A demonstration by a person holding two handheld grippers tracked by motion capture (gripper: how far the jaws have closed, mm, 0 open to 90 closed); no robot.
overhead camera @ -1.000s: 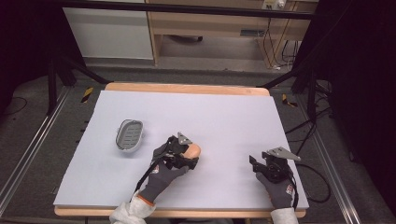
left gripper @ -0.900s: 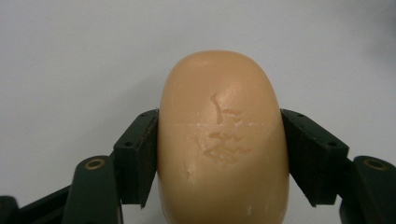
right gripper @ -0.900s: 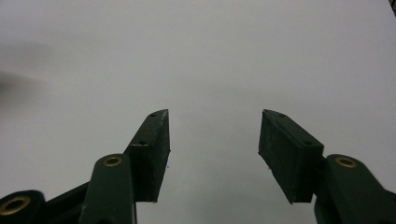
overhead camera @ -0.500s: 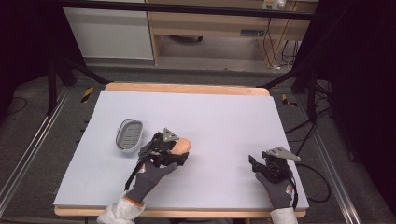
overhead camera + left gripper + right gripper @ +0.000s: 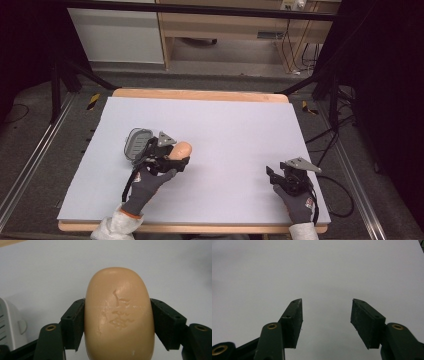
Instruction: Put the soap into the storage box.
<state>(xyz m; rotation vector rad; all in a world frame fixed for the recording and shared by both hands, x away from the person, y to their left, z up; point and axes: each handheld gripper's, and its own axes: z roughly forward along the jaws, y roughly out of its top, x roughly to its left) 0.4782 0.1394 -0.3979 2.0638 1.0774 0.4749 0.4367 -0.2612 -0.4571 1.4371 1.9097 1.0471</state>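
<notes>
- Looking down from the high view, the left hand-held gripper (image 5: 176, 159) is clamped on a tan bar of soap (image 5: 180, 149) and carries it just above the pale table (image 5: 240, 125), right beside a grey soap dish (image 5: 137, 143) that sits on the left part of the table; the right hand-held gripper (image 5: 274, 175) rests near the table's right front corner, well apart from both
- Riding along the left gripper view, the bar of soap (image 5: 118, 315) is pinched across its width by the two black jaws, one pad pressed on each long side, its scuffed face turned to the camera; a ribbed white-grey edge of the soap dish (image 5: 8, 325) shows at the far left, so the dish is off to one side of the jaws, not under them
- Seen in the right gripper view, the right hand-held gripper (image 5: 326, 315) is spread wide with nothing between its jaws, only bare table (image 5: 317, 267) ahead
- Judging the step: the carry looks nearly done; next the soap likely needs shifting over the dish, lowering flat into it, then letting go
</notes>
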